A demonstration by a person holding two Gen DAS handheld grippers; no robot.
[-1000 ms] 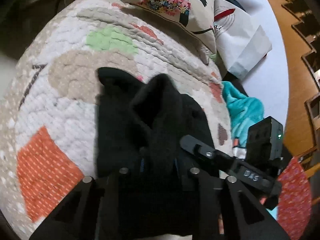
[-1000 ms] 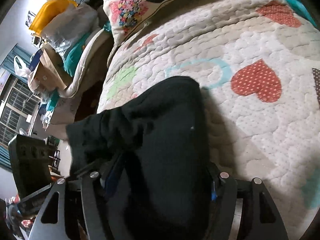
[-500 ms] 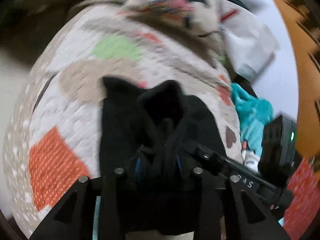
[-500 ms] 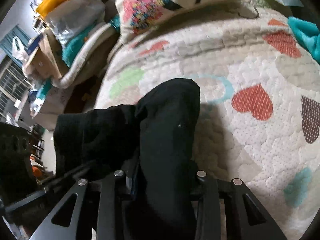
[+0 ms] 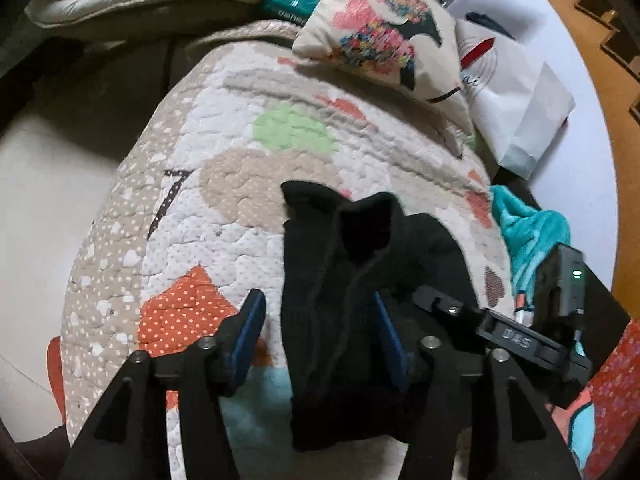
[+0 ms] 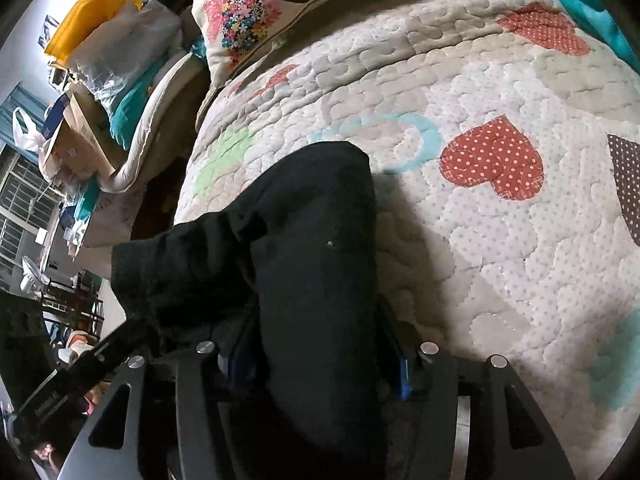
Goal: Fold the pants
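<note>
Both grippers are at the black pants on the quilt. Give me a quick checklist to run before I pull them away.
1. Left gripper released: ok, fingers apart, left pad off the pants.
2. Right gripper released: not ok, fabric fills the gap between its pads.
3. Pants resting on quilt: ok.
4. Fold neat: not ok, far end bunched and standing up.
5. Pillow clear of pants: ok.
6. Fabric snagged under right gripper: cannot tell.

quilted bed (image 5: 224, 216) (heart patches); black pants (image 5: 352, 280) | floral pillow (image 5: 384, 36)
</note>
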